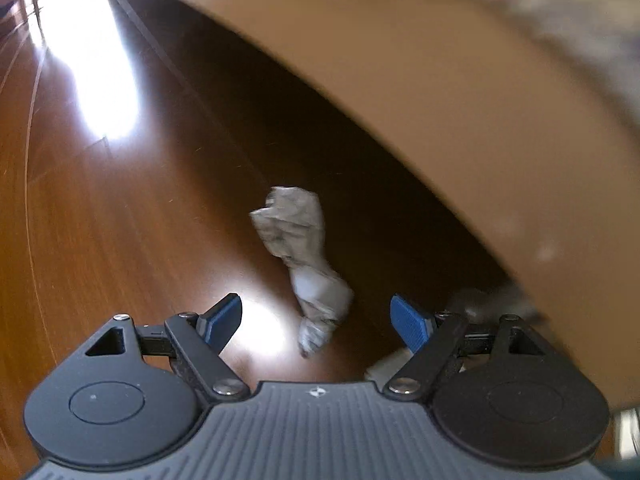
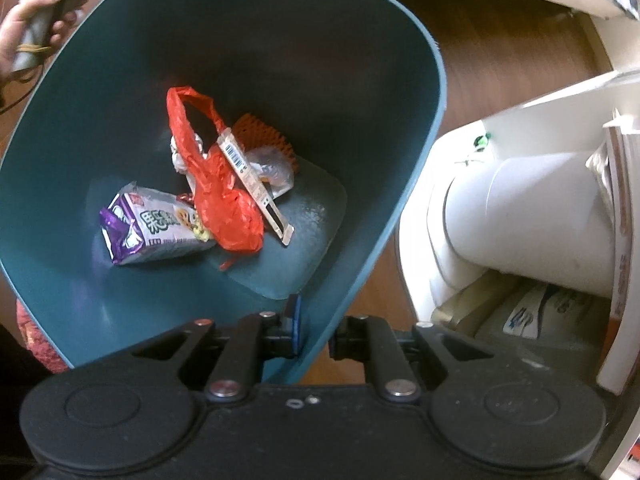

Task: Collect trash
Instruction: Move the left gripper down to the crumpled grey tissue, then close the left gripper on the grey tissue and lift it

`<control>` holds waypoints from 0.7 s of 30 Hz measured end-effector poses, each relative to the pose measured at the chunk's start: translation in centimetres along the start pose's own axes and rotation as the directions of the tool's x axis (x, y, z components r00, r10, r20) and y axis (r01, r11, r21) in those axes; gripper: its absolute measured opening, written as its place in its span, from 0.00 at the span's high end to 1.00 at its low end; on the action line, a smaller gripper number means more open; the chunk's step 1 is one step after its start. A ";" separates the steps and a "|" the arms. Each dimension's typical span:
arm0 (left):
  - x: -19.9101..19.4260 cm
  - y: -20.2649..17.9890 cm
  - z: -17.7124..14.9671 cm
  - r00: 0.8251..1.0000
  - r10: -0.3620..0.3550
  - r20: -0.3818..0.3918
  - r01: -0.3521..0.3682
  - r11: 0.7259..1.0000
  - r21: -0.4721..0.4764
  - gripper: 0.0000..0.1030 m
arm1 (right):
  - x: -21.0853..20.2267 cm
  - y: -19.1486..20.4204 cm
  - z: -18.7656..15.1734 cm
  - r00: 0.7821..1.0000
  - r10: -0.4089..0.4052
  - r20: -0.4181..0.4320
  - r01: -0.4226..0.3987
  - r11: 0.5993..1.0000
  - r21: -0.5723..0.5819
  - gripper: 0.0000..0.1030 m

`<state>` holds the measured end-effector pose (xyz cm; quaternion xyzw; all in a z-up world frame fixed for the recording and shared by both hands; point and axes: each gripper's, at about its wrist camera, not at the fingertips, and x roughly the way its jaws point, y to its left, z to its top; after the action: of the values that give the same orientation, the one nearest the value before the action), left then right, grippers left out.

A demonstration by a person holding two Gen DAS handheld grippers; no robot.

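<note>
In the left wrist view a crumpled grey-white paper wad (image 1: 304,260) lies on the dark wooden floor (image 1: 120,220), just ahead of my left gripper (image 1: 318,322). That gripper is open and empty, its blue pads either side of the wad's near end. In the right wrist view my right gripper (image 2: 314,326) is shut on the rim of a teal trash bin (image 2: 404,168), one finger inside and one outside. The bin holds a red plastic bag (image 2: 218,184), a purple snack wrapper (image 2: 152,228), a barcode strip (image 2: 256,184), orange netting and clear plastic.
A tan furniture panel (image 1: 460,92) overhangs the floor at the right in the left wrist view. White furniture with a white cylinder (image 2: 532,212) and papers stands right of the bin. A hand holding the other gripper (image 2: 36,28) shows at top left.
</note>
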<state>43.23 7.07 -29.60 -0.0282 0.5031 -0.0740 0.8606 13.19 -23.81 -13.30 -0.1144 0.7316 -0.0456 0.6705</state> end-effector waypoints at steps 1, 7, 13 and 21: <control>0.8 0.4 0.0 1.000 0.008 0.008 -0.007 1.000 -0.019 0.21 | 0.0 0.0 0.0 1.000 0.004 -0.007 -0.004 1.000 0.010 0.88; 5.3 0.6 -0.2 1.000 0.012 -0.011 -0.012 0.999 -0.033 0.21 | 0.9 -0.1 0.0 0.998 0.032 -0.054 -0.028 0.997 0.067 0.88; 8.6 -1.3 -0.4 0.997 0.065 -0.051 -0.064 0.998 0.026 0.21 | 1.0 -0.3 0.4 0.997 0.044 -0.061 -0.037 0.994 0.105 0.88; 10.6 -1.7 0.0 0.992 0.110 -0.065 -0.108 0.993 0.038 0.25 | 0.8 -0.6 0.3 0.997 0.048 -0.054 -0.040 0.990 0.136 0.89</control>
<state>48.22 3.77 -38.53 0.0167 0.5313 -0.0365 0.8462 13.49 -24.53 -13.94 -0.0515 0.7481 -0.0834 0.6563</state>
